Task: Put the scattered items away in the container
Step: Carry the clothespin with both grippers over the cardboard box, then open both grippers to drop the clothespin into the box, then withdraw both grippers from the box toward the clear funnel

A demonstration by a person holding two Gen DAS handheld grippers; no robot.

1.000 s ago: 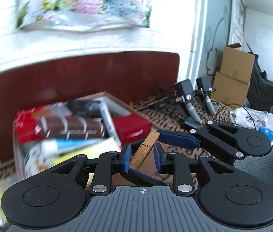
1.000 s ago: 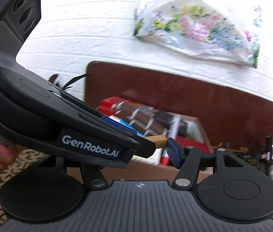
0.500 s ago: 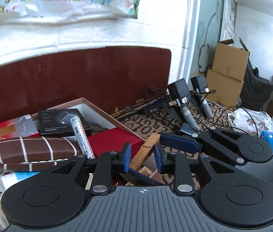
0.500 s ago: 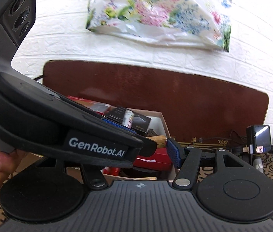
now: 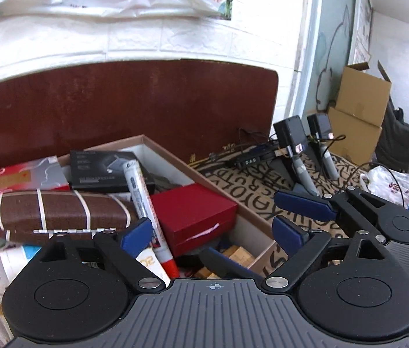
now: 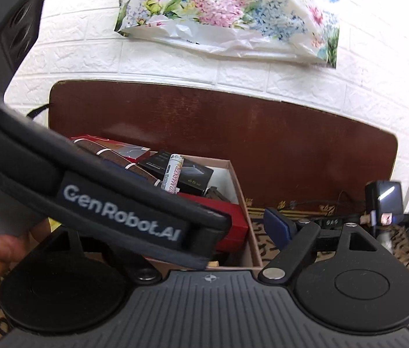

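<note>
The container is an open cardboard box [image 5: 204, 181] holding a red box [image 5: 193, 214], a brown striped case [image 5: 59, 211], a white marker [image 5: 143, 200], a black box [image 5: 100, 168] and small wooden pieces [image 5: 235, 253] at its near corner. My left gripper [image 5: 213, 232] is open and empty just above that corner. My right gripper [image 5: 297, 211] shows to the right of it with its blue pads apart. In the right wrist view the box [image 6: 239, 191] lies ahead; the left gripper's body [image 6: 117, 203] covers my right gripper's left finger, and its right fingertip [image 6: 275, 223] is bare.
A dark brown board [image 5: 117, 107] stands behind the box against a white brick wall. Black chargers and cables [image 5: 291, 145] lie on the letter-patterned cloth [image 5: 251, 185] to the right. Cardboard cartons [image 5: 358, 110] and a plastic bag [image 5: 393, 182] sit at far right.
My left gripper opened and the wooden clothespin it held is gone from its jaws; wooden pieces now lie in the box below. Both grippers have come closer over the box.
</note>
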